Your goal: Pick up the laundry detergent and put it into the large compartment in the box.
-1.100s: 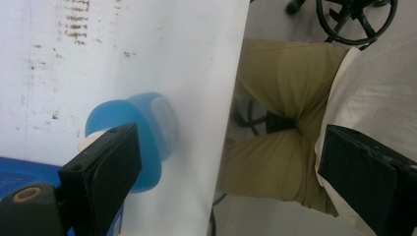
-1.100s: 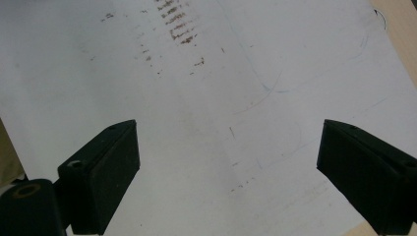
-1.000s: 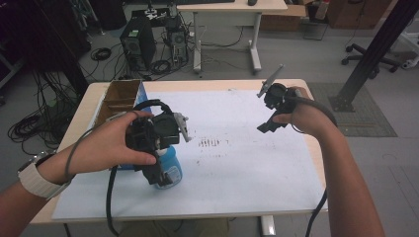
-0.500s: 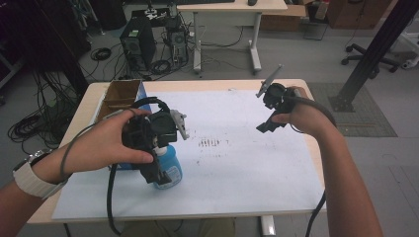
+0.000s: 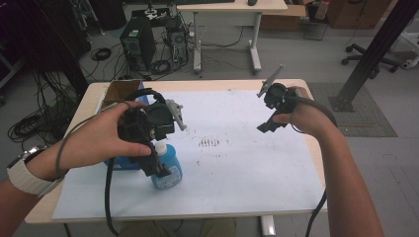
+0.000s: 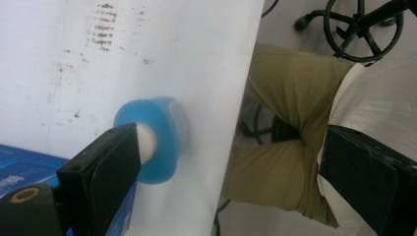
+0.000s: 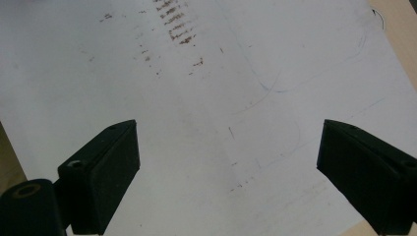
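Note:
A blue bottle (image 5: 168, 175) with a white cap stands upright on the white sheet (image 5: 237, 168) near the table's front left. My left gripper (image 5: 157, 157) hangs over it, pointing down, with its jaws wide apart. In the left gripper view the bottle (image 6: 164, 132) is seen from above, its white cap (image 6: 147, 138) right against the left jaw; the left gripper (image 6: 231, 147) is open. Over the sheet's right side my right gripper (image 5: 271, 111) is held in the air, and it also stands open (image 7: 226, 162) with nothing between its jaws.
A flat blue box (image 5: 121, 163) lies under my left hand, beside the bottle. A brown cardboard box (image 5: 121, 90) sits at the table's back left corner. Rows of brown marks (image 5: 210, 143) stain the middle of the sheet. The table's front edge lies close to the bottle.
My left hand has shifted its gripper slightly above the bottle. The bottle and the right gripper have stayed where they were.

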`<act>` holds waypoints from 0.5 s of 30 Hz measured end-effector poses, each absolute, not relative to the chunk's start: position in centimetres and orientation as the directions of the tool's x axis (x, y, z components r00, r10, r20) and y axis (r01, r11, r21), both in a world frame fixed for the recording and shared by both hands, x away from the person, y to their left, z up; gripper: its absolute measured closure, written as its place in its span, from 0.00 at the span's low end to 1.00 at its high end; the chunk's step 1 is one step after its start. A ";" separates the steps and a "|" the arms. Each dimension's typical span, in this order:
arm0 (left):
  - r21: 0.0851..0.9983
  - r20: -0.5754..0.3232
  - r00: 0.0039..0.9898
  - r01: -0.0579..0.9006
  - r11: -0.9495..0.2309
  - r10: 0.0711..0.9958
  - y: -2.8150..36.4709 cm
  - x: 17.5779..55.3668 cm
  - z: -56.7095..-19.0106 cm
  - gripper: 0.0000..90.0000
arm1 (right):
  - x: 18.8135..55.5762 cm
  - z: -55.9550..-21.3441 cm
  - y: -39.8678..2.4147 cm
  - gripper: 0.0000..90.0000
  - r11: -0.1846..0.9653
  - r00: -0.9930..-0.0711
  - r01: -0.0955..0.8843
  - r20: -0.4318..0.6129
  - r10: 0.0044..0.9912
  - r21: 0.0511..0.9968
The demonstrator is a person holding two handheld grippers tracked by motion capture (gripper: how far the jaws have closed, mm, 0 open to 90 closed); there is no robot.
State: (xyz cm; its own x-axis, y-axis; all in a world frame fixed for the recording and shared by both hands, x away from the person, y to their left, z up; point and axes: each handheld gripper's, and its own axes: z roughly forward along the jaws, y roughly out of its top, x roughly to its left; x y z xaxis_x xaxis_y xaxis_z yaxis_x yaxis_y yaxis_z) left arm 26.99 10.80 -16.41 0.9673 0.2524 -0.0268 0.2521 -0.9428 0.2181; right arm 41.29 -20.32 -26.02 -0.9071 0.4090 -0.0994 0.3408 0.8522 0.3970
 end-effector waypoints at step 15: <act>0.238 -0.005 0.956 0.286 -0.928 0.294 11.2 27.3 -15.8 0.06 | 41.1 -25.9 -20.2 0.10 0.853 -0.908 0.337 -0.102 0.406 0.398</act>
State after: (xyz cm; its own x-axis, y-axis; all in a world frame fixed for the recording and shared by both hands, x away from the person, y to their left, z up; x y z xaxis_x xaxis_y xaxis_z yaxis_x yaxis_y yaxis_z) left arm 27.26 11.19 -15.76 0.9559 0.2938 -0.0050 0.2864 -0.9280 0.2384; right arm 41.09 -20.23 -25.91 -0.9081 0.4060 -0.1021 0.3368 0.8534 0.3979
